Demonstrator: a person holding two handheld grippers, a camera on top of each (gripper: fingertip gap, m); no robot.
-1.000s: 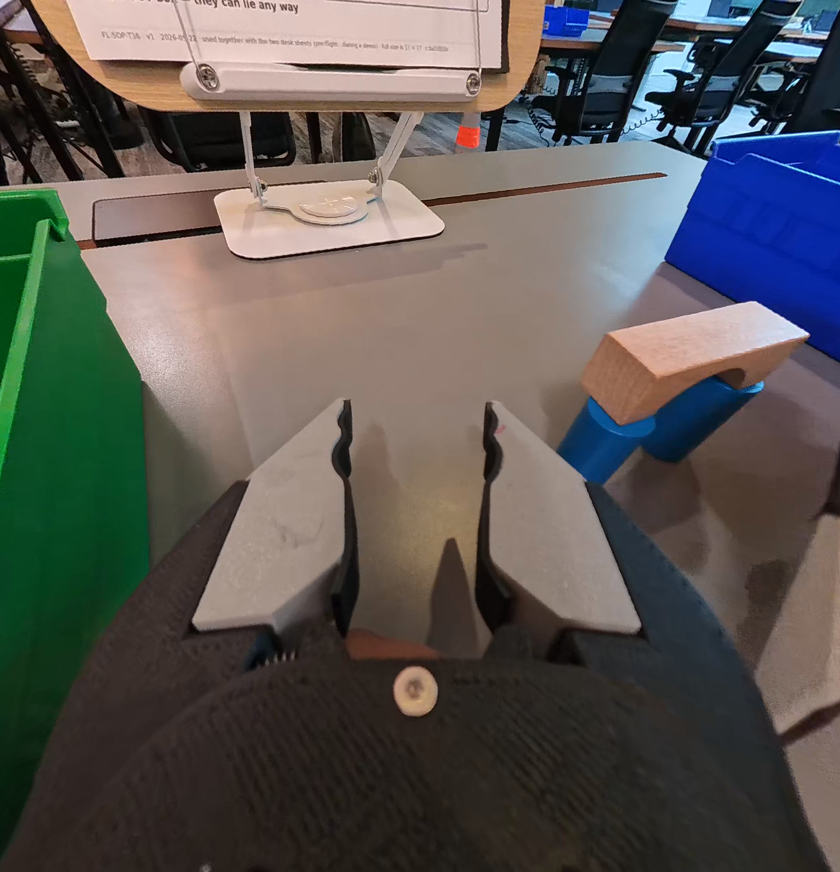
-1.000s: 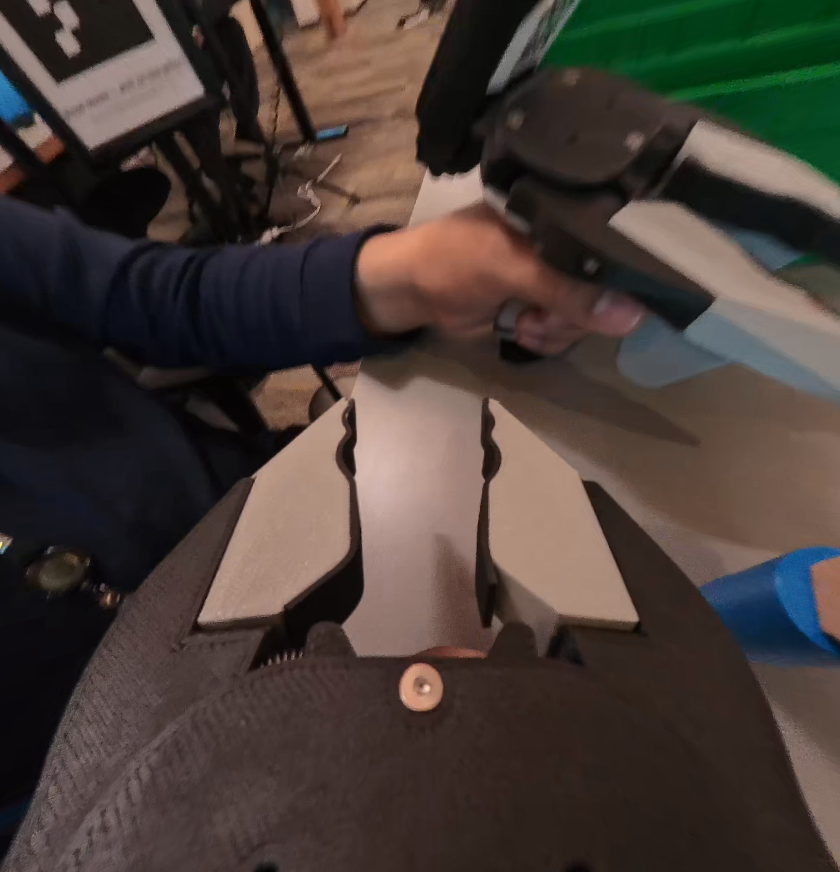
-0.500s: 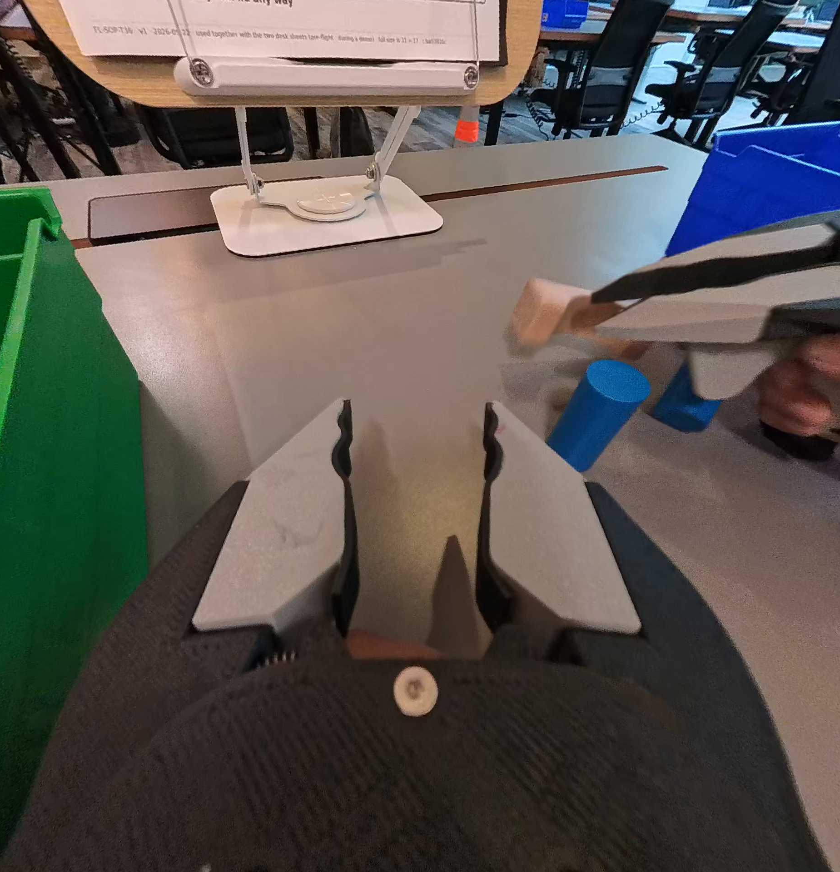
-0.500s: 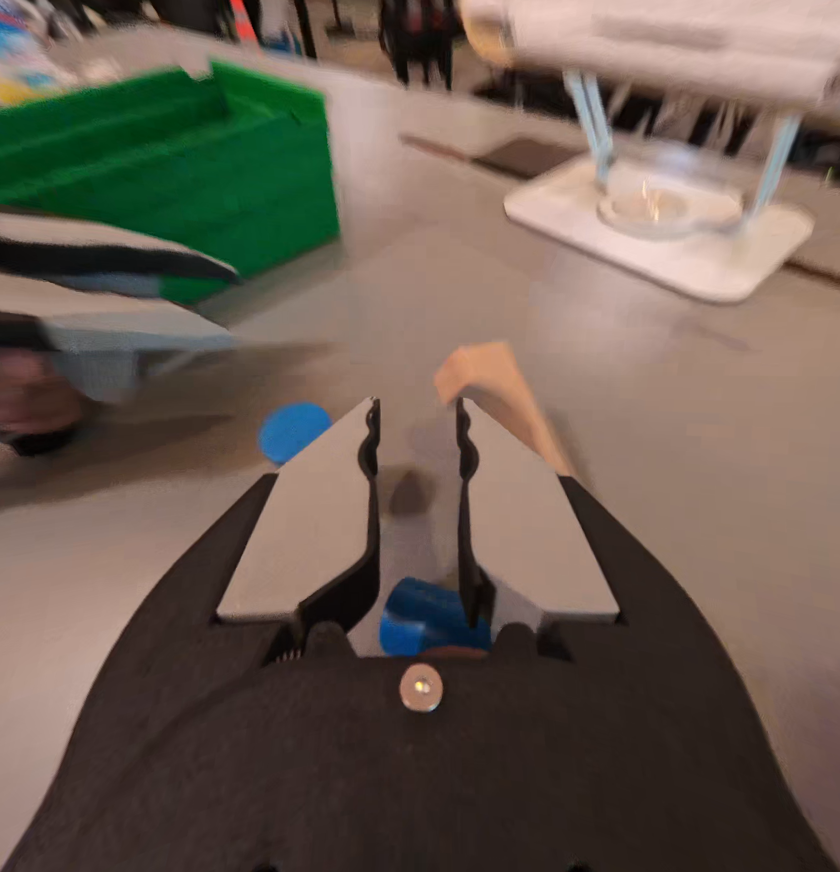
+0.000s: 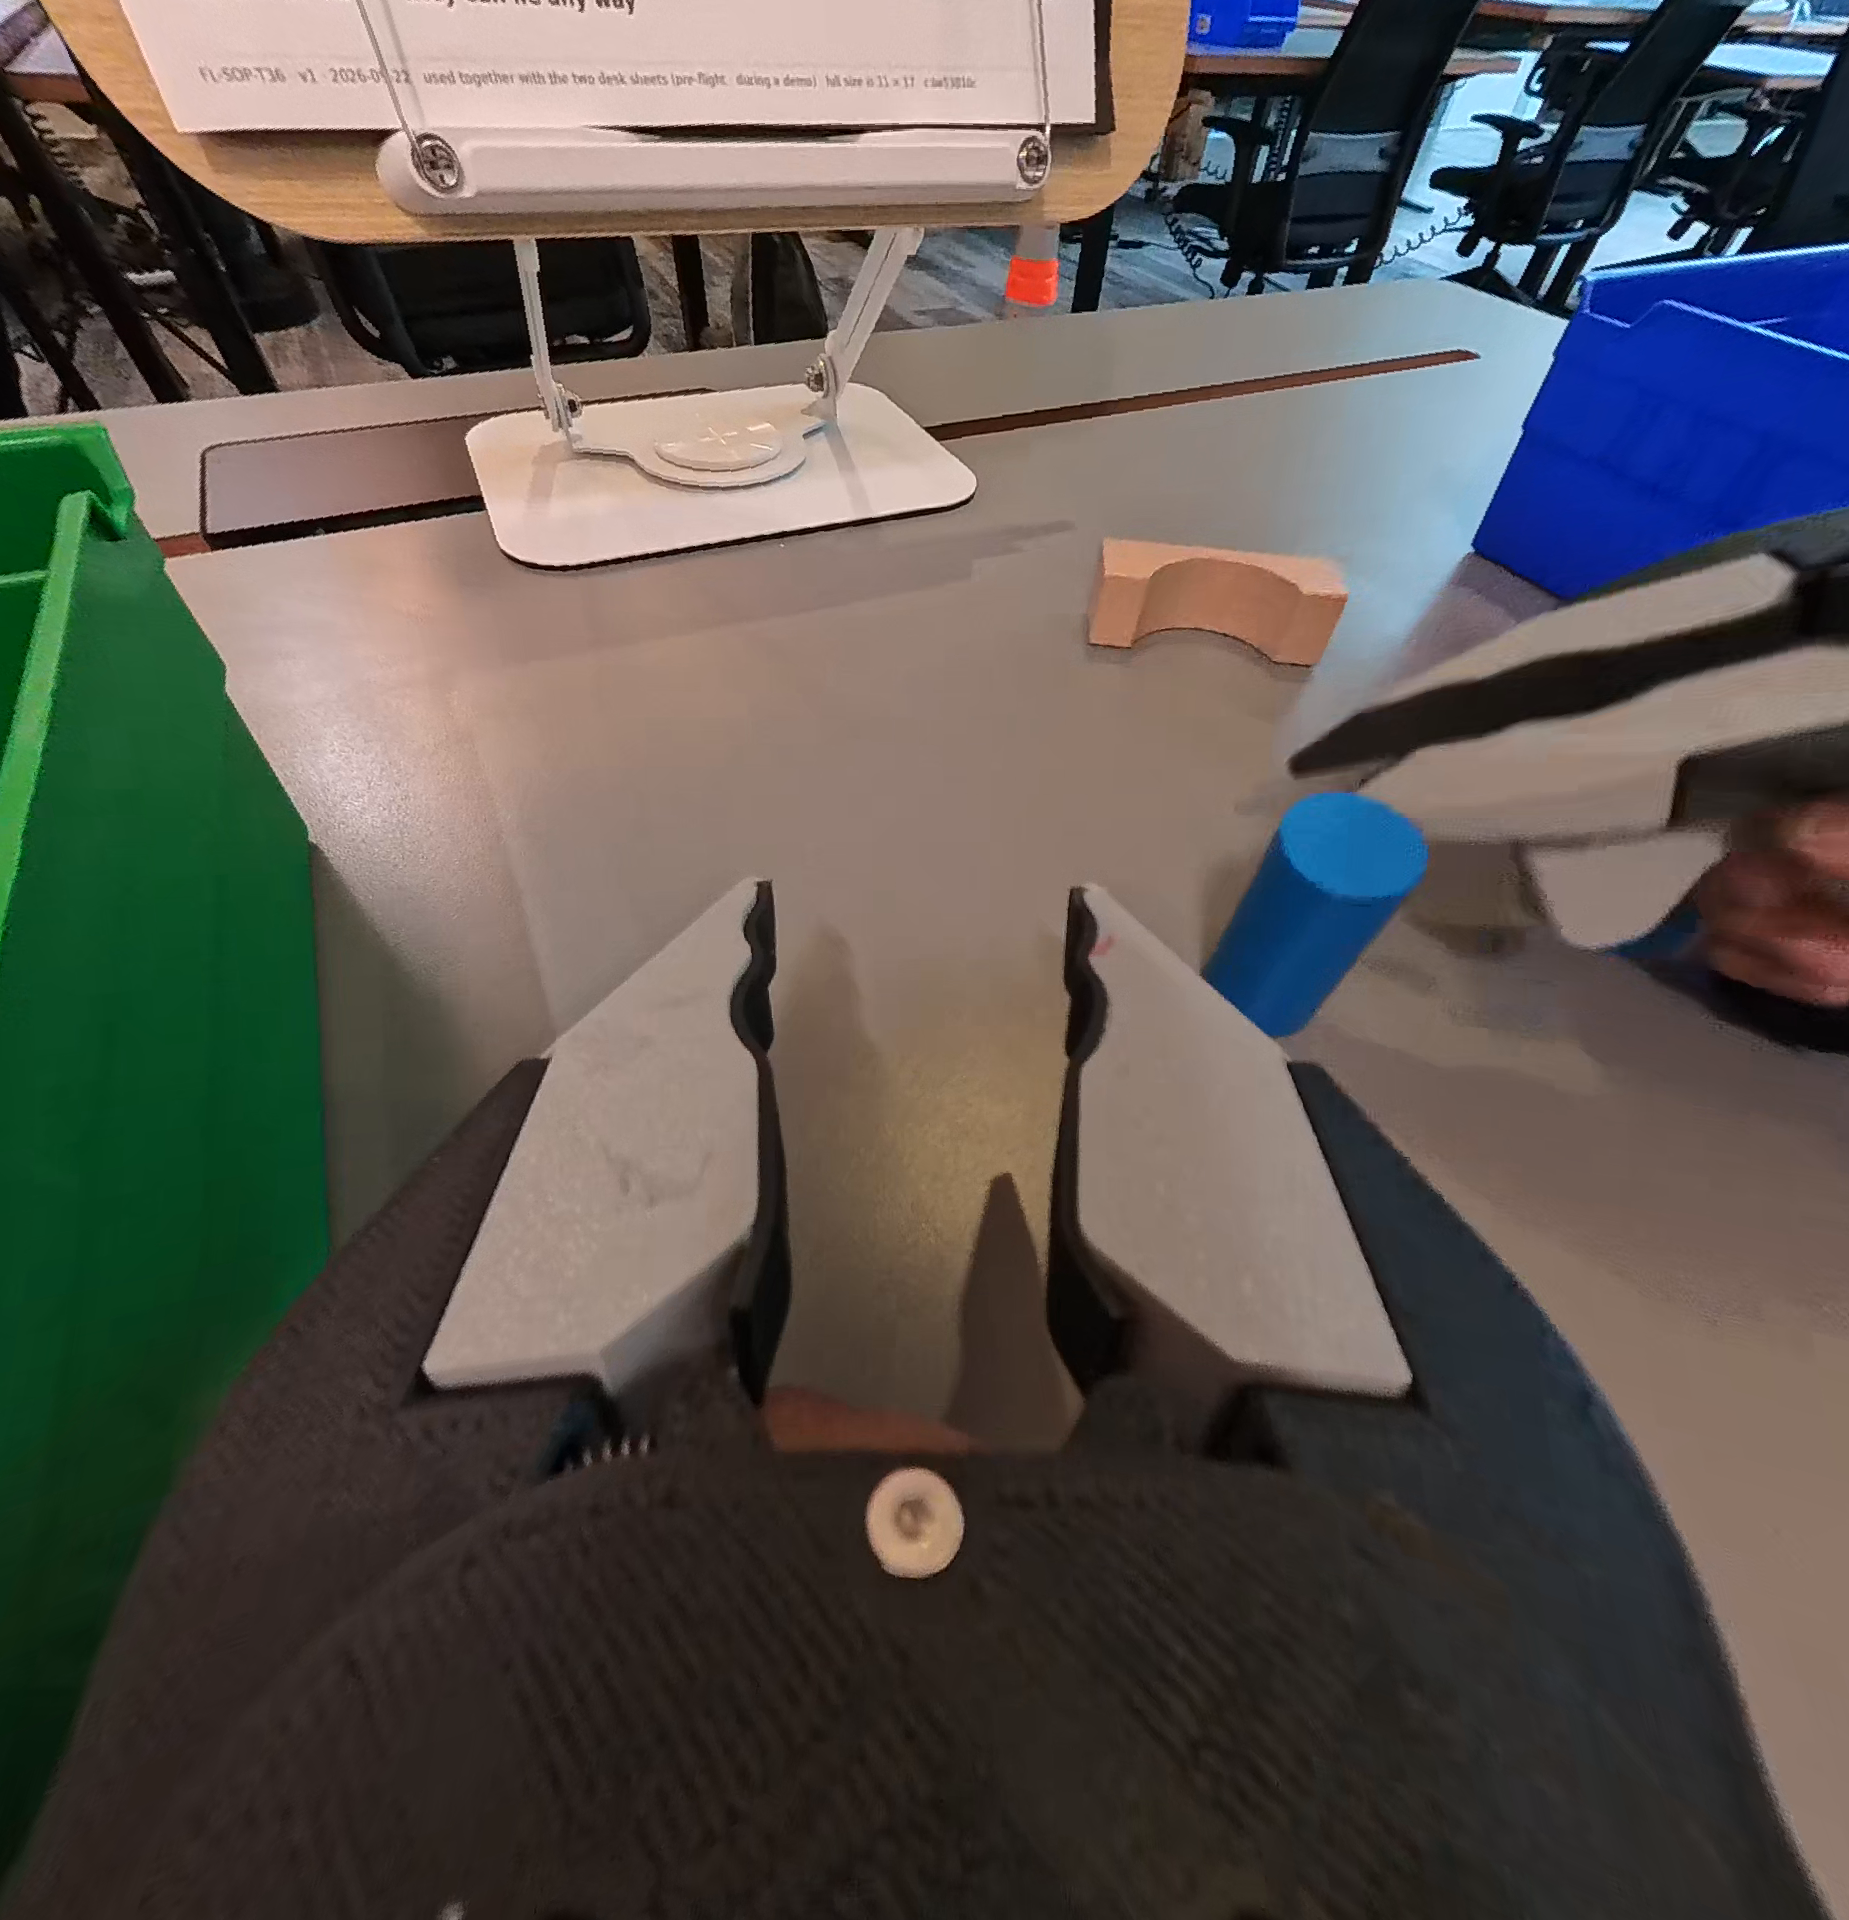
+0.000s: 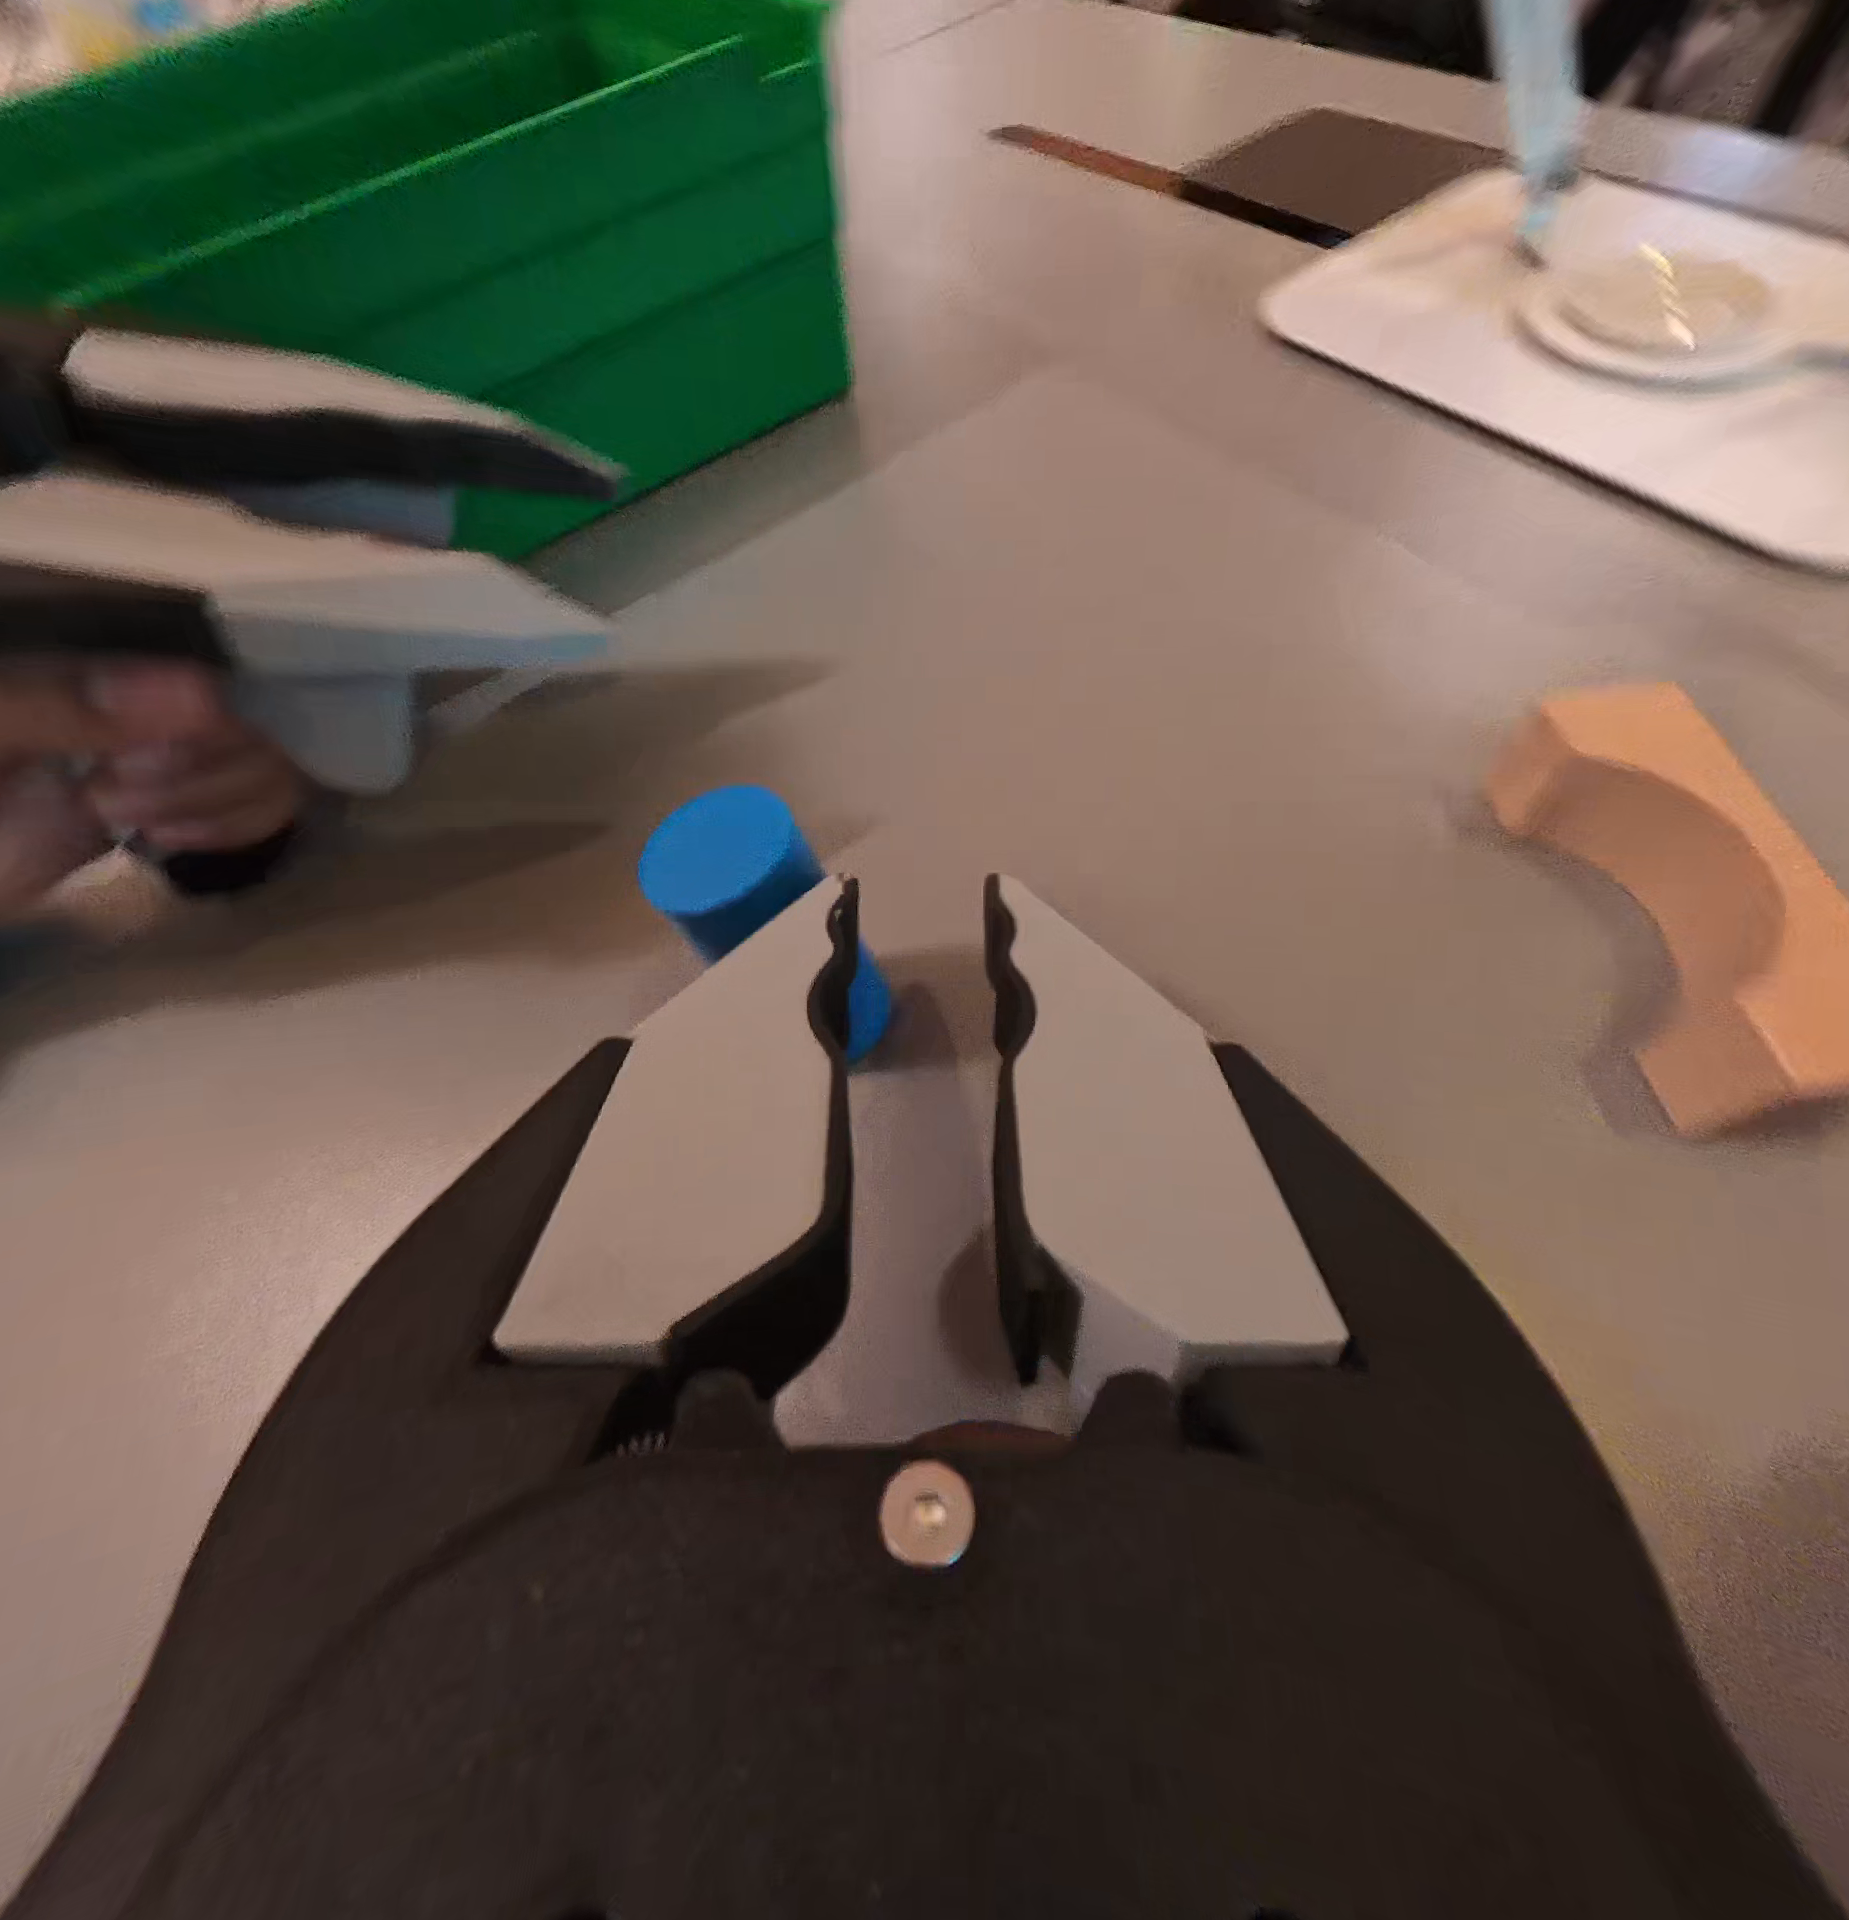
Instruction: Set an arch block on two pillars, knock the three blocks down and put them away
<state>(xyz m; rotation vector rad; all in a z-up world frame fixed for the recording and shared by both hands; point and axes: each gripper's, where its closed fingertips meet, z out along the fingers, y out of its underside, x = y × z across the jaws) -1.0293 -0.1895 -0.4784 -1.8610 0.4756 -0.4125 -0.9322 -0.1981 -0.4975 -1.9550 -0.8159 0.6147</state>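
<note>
Left gripper: fingers wide apart, nothing between them, only bare table ahead.

Right gripper: fingers narrow with a clear gap, gripping nothing. It hangs over one blue pillar, which stands upright at its 11 o'clock, partly under the left finger.

Arch block lies on its side on the table, off the pillars, at 1 o'clock of the left gripper and well apart from the pillar.

Second pillar: cannot be made out.

Green bin at 9 o'clock, blue bin at 2 o'clock, white stand at 12 o'clock.
</note>
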